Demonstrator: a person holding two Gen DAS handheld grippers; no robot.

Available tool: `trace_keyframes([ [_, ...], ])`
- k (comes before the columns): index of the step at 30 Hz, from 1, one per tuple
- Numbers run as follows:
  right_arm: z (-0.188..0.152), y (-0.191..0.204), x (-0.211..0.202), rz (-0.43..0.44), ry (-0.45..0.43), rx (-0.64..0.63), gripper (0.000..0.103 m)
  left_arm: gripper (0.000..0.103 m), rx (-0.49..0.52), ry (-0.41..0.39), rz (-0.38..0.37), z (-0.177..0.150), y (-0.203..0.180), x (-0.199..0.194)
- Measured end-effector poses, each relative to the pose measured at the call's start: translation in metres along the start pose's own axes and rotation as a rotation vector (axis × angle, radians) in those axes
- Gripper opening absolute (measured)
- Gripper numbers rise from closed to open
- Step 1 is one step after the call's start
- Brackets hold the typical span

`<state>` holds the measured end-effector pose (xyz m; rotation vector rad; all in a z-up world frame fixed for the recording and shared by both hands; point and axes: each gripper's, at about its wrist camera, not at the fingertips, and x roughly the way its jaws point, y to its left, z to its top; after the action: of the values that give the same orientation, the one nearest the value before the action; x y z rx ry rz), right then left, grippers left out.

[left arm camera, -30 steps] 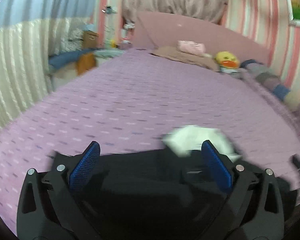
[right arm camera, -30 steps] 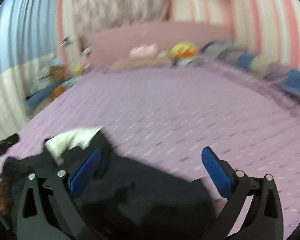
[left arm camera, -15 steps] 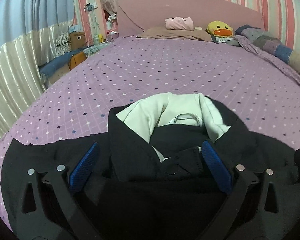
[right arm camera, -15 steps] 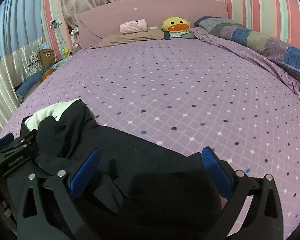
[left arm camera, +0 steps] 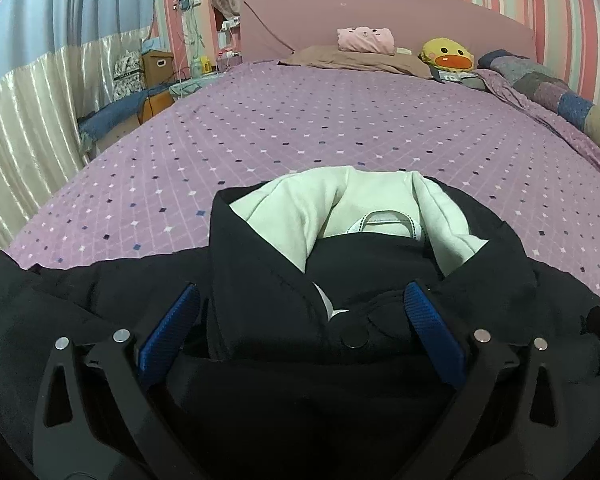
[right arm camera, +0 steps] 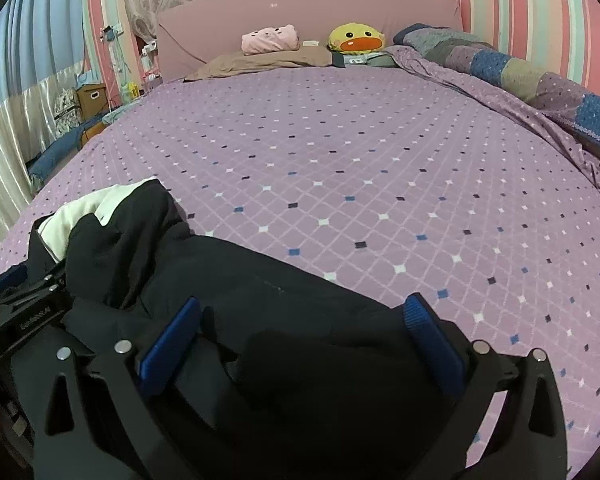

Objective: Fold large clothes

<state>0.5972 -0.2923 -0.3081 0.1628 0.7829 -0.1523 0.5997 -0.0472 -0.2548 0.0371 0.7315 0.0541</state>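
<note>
A black jacket [left arm camera: 260, 292] with a white fleece lining [left arm camera: 340, 204] lies on the purple bed near its foot, collar toward the headboard. My left gripper [left arm camera: 300, 312] is open, its blue pads spread over the collar and a snap button [left arm camera: 355, 337]. In the right wrist view the jacket [right arm camera: 260, 292] fills the lower left, with the lining [right arm camera: 88, 212] showing at the left. My right gripper [right arm camera: 300, 324] is open over a bunched black part. The left gripper's body [right arm camera: 16, 312] shows at the left edge.
The purple dotted bedsheet [left arm camera: 340, 128] stretches to a pink headboard [left arm camera: 380, 8]. A pink pillow [left arm camera: 366, 39], a yellow duck plush [left arm camera: 446, 55] and a patchwork quilt [right arm camera: 520, 76] lie at the far end and right side. Boxes and clutter [left arm camera: 156, 68] stand beside the bed on the left.
Both grippers swung and settled: the blurred views steadied. The jacket now lies spread with its collar and white lining in plain sight. Both grippers stayed open.
</note>
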Motion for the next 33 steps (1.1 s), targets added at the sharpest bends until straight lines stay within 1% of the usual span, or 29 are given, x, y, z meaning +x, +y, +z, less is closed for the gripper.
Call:
trace_keyframes([
  [3, 0.001, -0.001, 0.003, 0.01, 0.012, 0.009, 0.102, 0.1, 0.0, 0.013, -0.008, 0.002, 0.0, 0.004],
  [7, 0.004, 0.002, -0.005, -0.008, 0.032, -0.009, 0.101, 0.1, 0.014, 0.059, -0.016, 0.008, 0.003, 0.003],
  [9, 0.004, 0.002, -0.025, -0.012, 0.023, -0.022, 0.101, 0.1, 0.042, 0.078, -0.006, 0.009, 0.005, -0.008],
  [11, -0.003, 0.001, -0.06, 0.0, -0.029, -0.03, 0.101, 0.1, 0.047, 0.056, -0.01, 0.004, 0.019, -0.039],
  [12, -0.008, 0.0, -0.076, 0.019, -0.049, -0.031, 0.101, 0.1, 0.041, 0.036, -0.032, 0.0, 0.03, -0.057],
  [13, -0.018, 0.0, -0.097, 0.048, -0.068, -0.041, 0.101, 0.1, 0.036, -0.004, -0.067, -0.009, 0.049, -0.087],
  [14, -0.025, 0.002, -0.109, 0.055, -0.077, -0.056, 0.101, 0.1, 0.035, -0.033, -0.063, -0.017, 0.062, -0.108],
  [16, -0.047, 0.008, -0.136, 0.051, -0.073, -0.107, 0.101, 0.1, 0.029, -0.06, -0.043, -0.037, 0.09, -0.145],
  [18, -0.067, 0.013, -0.164, 0.04, -0.079, -0.144, 0.101, 0.1, 0.023, -0.061, -0.034, -0.057, 0.116, -0.173],
  [19, -0.076, 0.013, -0.178, 0.037, -0.089, -0.15, 0.101, 0.1, 0.022, -0.058, -0.009, -0.071, 0.131, -0.19],
  [20, -0.081, 0.012, -0.187, 0.042, -0.095, -0.149, 0.101, 0.1, 0.018, -0.05, 0.007, -0.081, 0.142, -0.201],
  [22, -0.102, 0.007, -0.214, 0.051, -0.095, -0.138, 0.101, 0.1, -0.003, -0.024, 0.032, -0.109, 0.166, -0.224],
  [24, -0.121, 0.001, -0.231, 0.05, -0.093, -0.125, 0.101, 0.1, -0.042, 0.011, 0.049, -0.134, 0.189, -0.24],
  [25, -0.127, -0.002, -0.235, 0.049, -0.085, -0.118, 0.101, 0.1, -0.08, 0.037, 0.05, -0.148, 0.202, -0.247],
  [27, -0.141, -0.007, -0.241, 0.045, -0.059, -0.107, 0.101, 0.1, -0.14, 0.075, 0.057, -0.163, 0.217, -0.252],
  [28, -0.15, -0.009, -0.244, 0.027, -0.049, -0.111, 0.101, 0.1, -0.17, 0.097, 0.047, -0.172, 0.224, -0.256],
  [30, -0.162, -0.011, -0.247, -0.005, -0.015, -0.129, 0.101, 0.1, -0.187, 0.101, 0.049, -0.181, 0.229, -0.263],
  [33, -0.175, -0.017, -0.254, -0.009, -0.014, -0.126, 0.101, 0.1, -0.174, 0.115, 0.058, -0.196, 0.23, -0.267],
])
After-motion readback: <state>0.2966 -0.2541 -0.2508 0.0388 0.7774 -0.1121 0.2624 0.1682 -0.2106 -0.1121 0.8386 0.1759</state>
